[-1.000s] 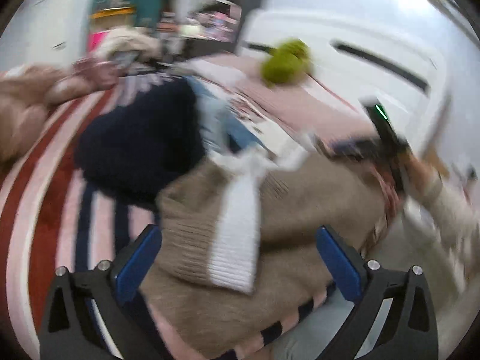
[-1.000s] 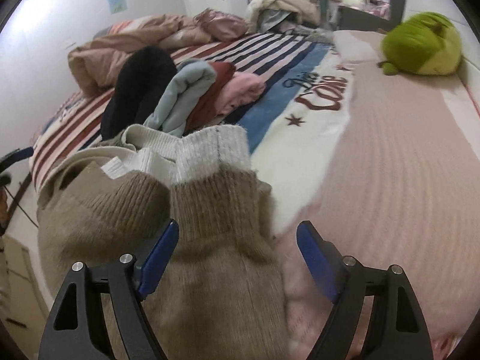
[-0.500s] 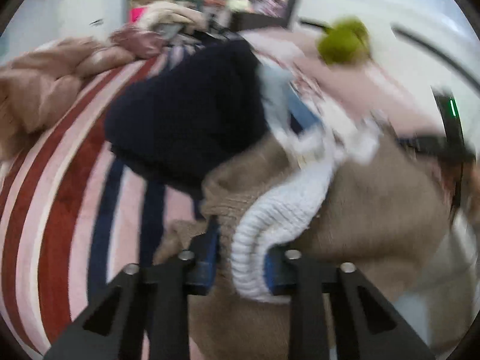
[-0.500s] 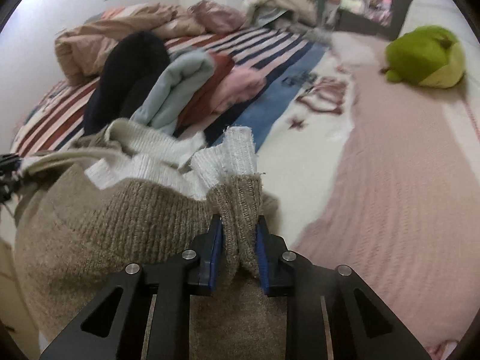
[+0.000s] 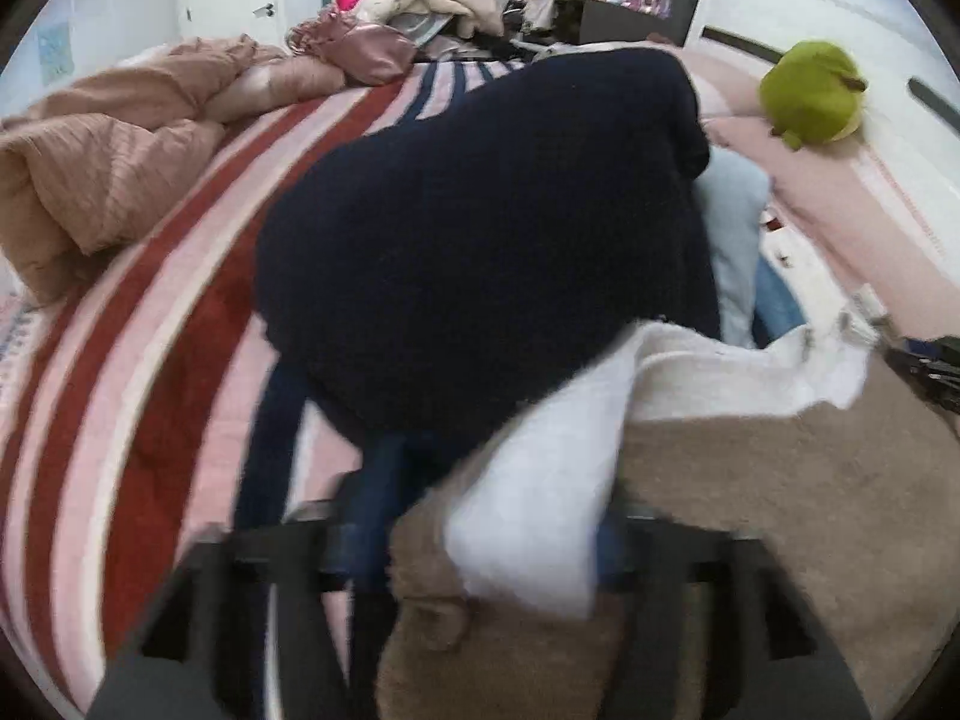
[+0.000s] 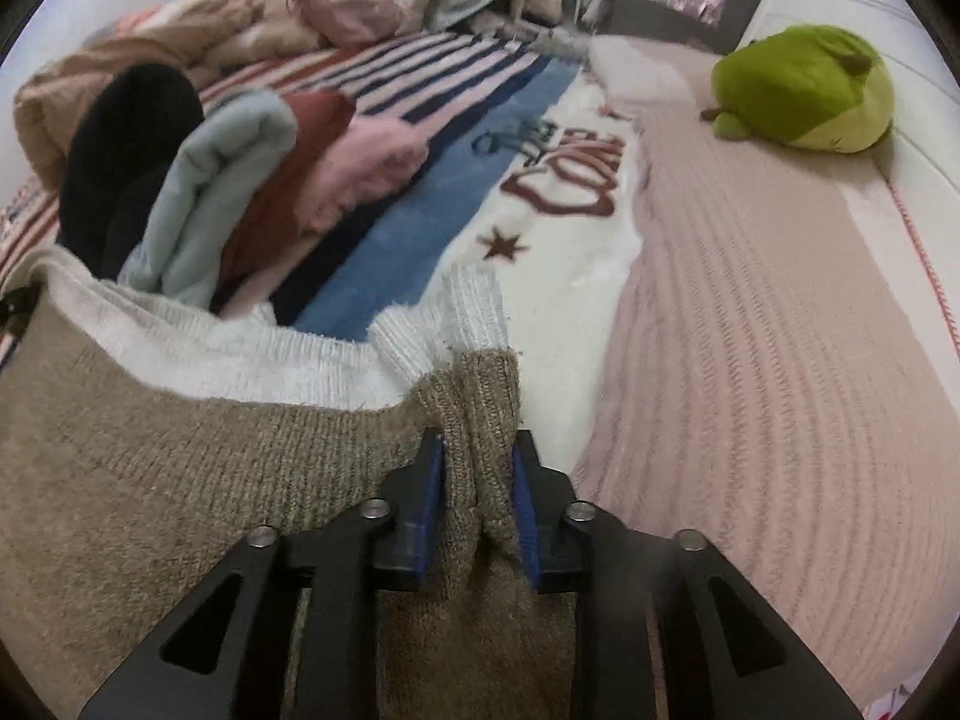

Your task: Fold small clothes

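Both grippers clamp the tan sweater (image 6: pixel 180 480), which hangs stretched between them at the near edge of the bed (image 6: pixel 780 360). The right gripper (image 6: pixel 477 492) has its jaws pinched tight on a bunched tan fold below the white cuff. The left gripper (image 5: pixel 480 534), blurred, has its jaws closed on the white ribbed trim. Folded clothes (image 6: pixel 240 180) lie just beyond.

Right gripper (image 6: pixel 478 498): two black arms with slot-shaped cutouts, bare silver screw heads on top.
Right fingers (image 6: pixel 427 501): flat blue pads on black mounts.
Left gripper (image 5: pixel 480 534): black frame of the same build, blurred; cutouts just visible.
Left fingers (image 5: pixel 366 516): dark blue pads, smeared by blur.
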Demonstrator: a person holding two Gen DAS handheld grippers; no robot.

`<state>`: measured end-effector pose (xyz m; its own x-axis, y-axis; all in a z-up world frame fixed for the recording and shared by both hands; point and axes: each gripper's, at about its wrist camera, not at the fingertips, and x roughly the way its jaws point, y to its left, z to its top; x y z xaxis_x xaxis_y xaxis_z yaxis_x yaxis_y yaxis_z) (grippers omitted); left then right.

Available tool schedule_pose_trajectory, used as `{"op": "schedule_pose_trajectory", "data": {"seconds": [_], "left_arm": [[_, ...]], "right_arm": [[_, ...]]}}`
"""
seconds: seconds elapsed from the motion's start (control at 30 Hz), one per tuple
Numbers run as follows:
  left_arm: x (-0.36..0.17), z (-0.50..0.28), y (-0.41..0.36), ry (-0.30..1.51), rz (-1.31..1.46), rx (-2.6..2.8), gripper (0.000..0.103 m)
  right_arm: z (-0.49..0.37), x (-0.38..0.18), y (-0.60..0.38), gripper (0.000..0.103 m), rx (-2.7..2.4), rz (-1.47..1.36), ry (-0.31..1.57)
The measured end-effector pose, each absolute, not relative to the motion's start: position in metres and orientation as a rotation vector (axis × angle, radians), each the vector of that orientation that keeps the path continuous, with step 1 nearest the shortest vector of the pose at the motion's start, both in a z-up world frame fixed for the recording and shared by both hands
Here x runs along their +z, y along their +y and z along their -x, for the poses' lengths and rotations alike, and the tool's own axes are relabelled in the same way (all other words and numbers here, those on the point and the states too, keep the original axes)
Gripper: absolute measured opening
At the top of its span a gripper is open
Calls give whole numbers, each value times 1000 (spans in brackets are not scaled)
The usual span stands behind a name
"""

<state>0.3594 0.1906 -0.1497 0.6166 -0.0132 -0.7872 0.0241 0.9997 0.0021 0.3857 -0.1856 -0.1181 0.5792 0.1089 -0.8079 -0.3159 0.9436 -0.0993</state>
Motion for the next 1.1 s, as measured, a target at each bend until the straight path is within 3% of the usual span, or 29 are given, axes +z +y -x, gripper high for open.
{"op": "schedule_pose_trajectory", "data": {"seconds": [0.07,0.1,0.3,0.43,0.47,0.53,0.57,0.63,0.93,1.1], "left_arm": [[-140,-344,191,870,-16,-66,78],[-134,-336,192,859,-7,-75,82],[-94,-266,172,774,-18,-170,85],[-79,-229,133,734,49,-385,85],[-81,-224,120,739,79,-441,85],[-91,-219,93,763,104,-527,73],[-96,-218,83,770,107,-554,60],[-107,-221,64,791,115,-597,52],[-178,-260,36,975,59,-570,52],[-172,-257,36,957,67,-543,55]], "right_arm": [[-376,-111,-188,50,257,257,907],[-367,-105,-192,53,263,251,890],[-301,-67,-201,54,387,150,811],[-241,-49,-182,35,584,88,746],[-232,-51,-178,25,624,65,751],[-218,-57,-169,10,669,38,773],[-213,-60,-165,9,681,31,780],[-209,-70,-158,9,686,32,787],[-236,-135,-155,3,642,64,973],[-233,-135,-155,3,626,67,951]]}}
